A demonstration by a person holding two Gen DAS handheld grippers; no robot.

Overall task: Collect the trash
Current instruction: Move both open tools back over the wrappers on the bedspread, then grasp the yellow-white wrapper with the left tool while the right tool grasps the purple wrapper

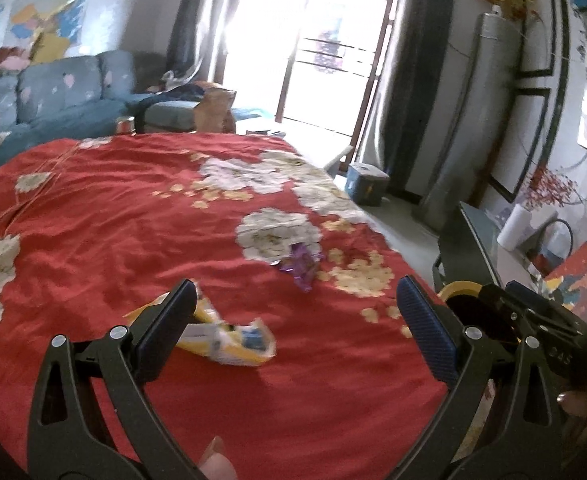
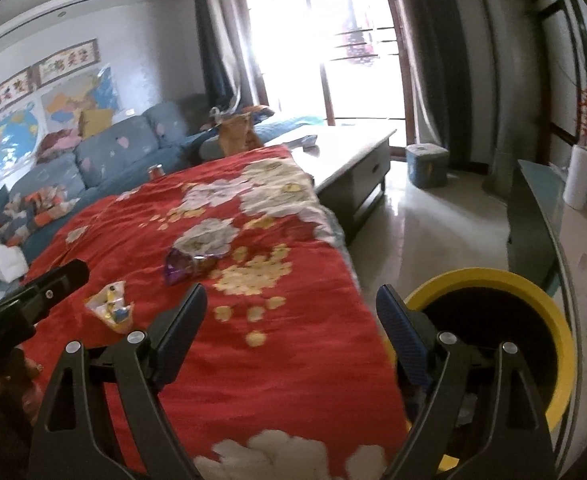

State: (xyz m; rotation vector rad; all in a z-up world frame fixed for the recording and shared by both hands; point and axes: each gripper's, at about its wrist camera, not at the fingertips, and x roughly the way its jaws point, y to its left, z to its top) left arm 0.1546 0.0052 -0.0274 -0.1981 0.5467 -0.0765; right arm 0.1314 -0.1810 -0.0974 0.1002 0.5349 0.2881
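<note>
A red floral cloth [image 1: 133, 220] covers the table. On it lie a crumpled yellow wrapper [image 1: 229, 336] and, farther off, a purple wrapper [image 1: 301, 264]. My left gripper [image 1: 297, 296] hovers open just above the cloth. The yellow wrapper lies beside its left finger, partly hidden behind it, and nothing is pinched. In the right wrist view my right gripper [image 2: 293, 292] stands open and empty over the cloth's [image 2: 293, 360] right edge. From there the purple wrapper [image 2: 185, 266] and the yellow wrapper [image 2: 111, 308] lie ahead to the left. A yellow-rimmed bin [image 2: 473, 274] stands just to the right of the gripper.
A blue sofa [image 2: 125, 152] with clutter runs along the left. A low grey coffee table [image 2: 349, 160] stands beyond the cloth, with a blue box [image 2: 427, 166] on the floor. A glass side table [image 2: 541, 208] with a paper roll [image 2: 579, 178] is at the right.
</note>
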